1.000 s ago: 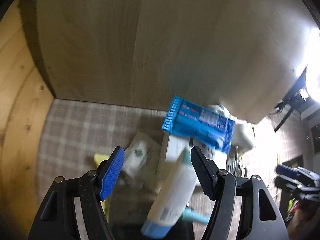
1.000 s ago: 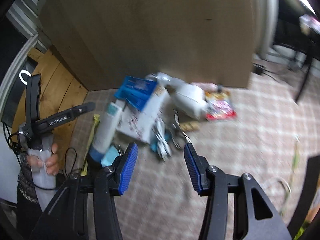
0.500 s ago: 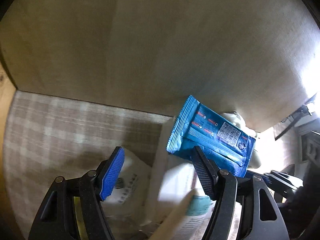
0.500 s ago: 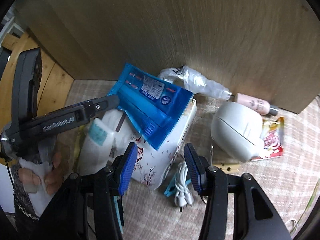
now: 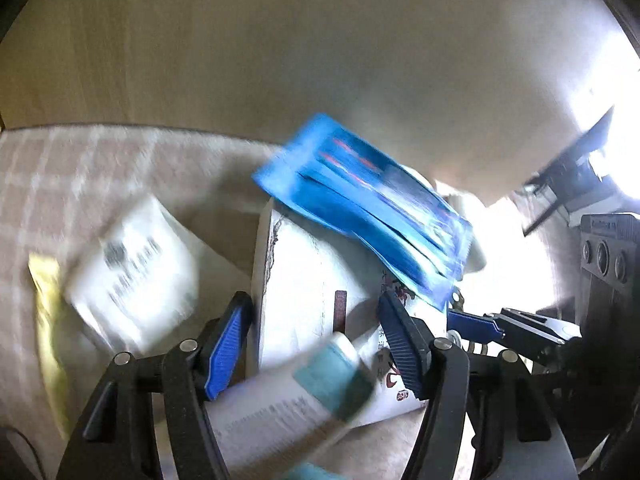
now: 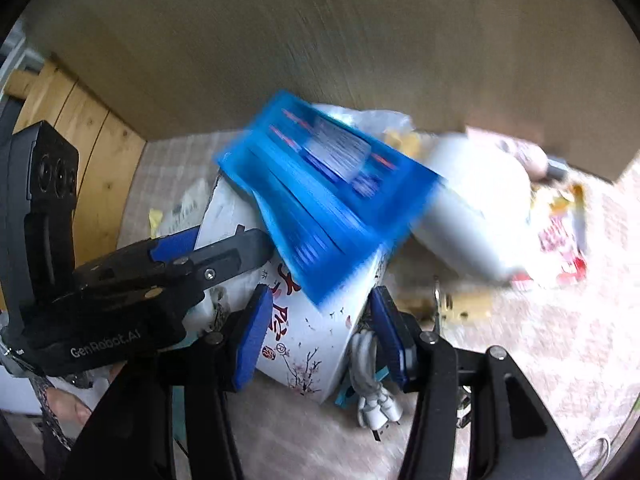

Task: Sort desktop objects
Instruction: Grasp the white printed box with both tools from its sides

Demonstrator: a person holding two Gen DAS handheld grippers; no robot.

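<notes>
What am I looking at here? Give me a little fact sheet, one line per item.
Surface: checked cloth
Backdrop: wooden panel
Centre item: white box printed with red characters and blossoms
On top of it: blue packet
Left gripper: open, straddling the box end
Right gripper: open, fingers either side of the box
Nearby: white cable, white tube, round white object

Wood panel behind; checked beige cloth below; bright glare at right.
</notes>
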